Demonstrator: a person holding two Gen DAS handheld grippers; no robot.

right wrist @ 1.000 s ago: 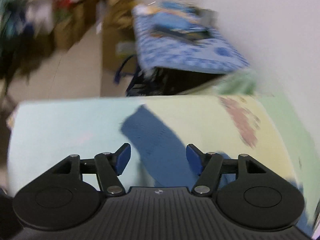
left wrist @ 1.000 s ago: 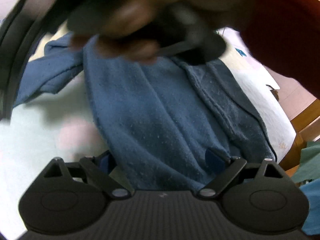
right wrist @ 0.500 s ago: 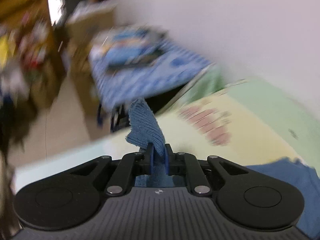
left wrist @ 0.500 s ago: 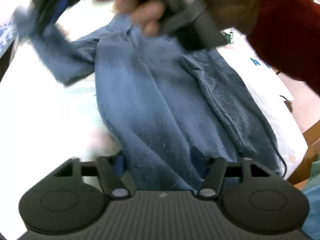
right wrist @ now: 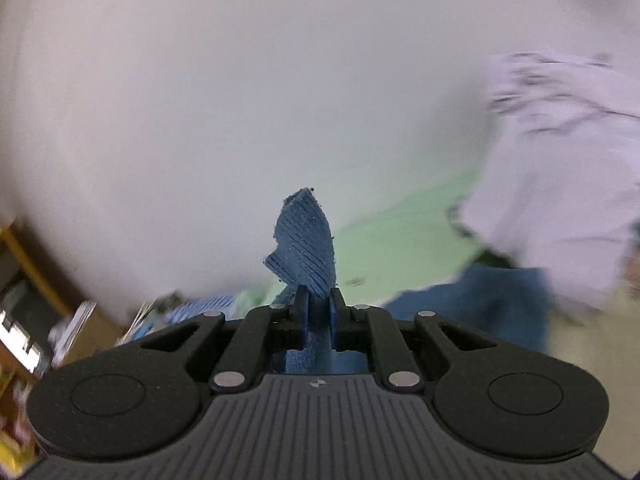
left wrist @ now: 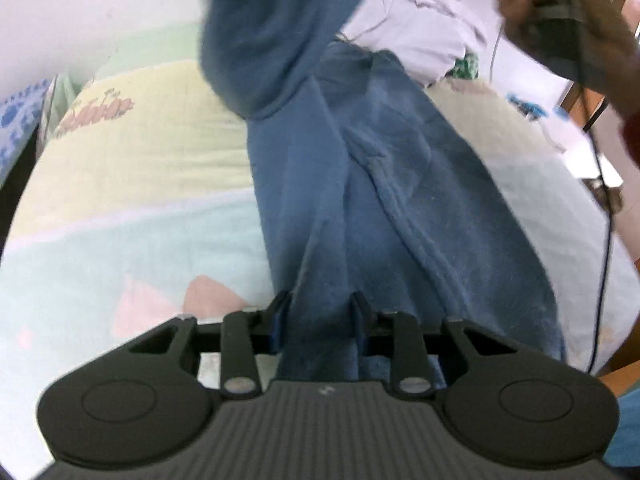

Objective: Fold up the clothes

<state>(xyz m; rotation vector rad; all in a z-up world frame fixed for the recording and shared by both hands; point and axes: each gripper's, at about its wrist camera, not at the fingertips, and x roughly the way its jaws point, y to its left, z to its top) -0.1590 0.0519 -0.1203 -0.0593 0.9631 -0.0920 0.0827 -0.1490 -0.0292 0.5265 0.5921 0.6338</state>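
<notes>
- A bed [left wrist: 132, 184] with a pastel sheet in yellow, green and pale blue is lying ahead of the left claw [left wrist: 318, 316], beside a plain white wall [right wrist: 240, 80]; a heap of white clothing [left wrist: 424, 28] is sitting at the far end, beyond the blue garment.
- The blue garment [left wrist: 380, 184], a fleecy top, is stretching away from the left claw along the bed, creased lengthwise, with a sleeve-like end [left wrist: 256, 52] rising off the sheet ahead and to the claw's left.
- The left claw is gripping the near hem of the garment, its fingers pressing in on a bunched fold of cloth between them.
- The right claw [right wrist: 319, 308] is pinching a ribbed blue edge [right wrist: 306, 240], probably a cuff, which is sticking up just ahead of its tips; more blue cloth is showing below and to its right.
- A hand [left wrist: 560, 8] in a red sleeve is holding that right tool, far ahead and to the right of the left claw.
- Judging from this, a fold is in hand: one end is being held taut while the other is being carried through the air.
- The next move is calling for the lifted end to be brought over the body of the garment, edges kept aligned, and for steady tension so the fleece is not bunching; blur in both views is making the exact path unclear.
</notes>
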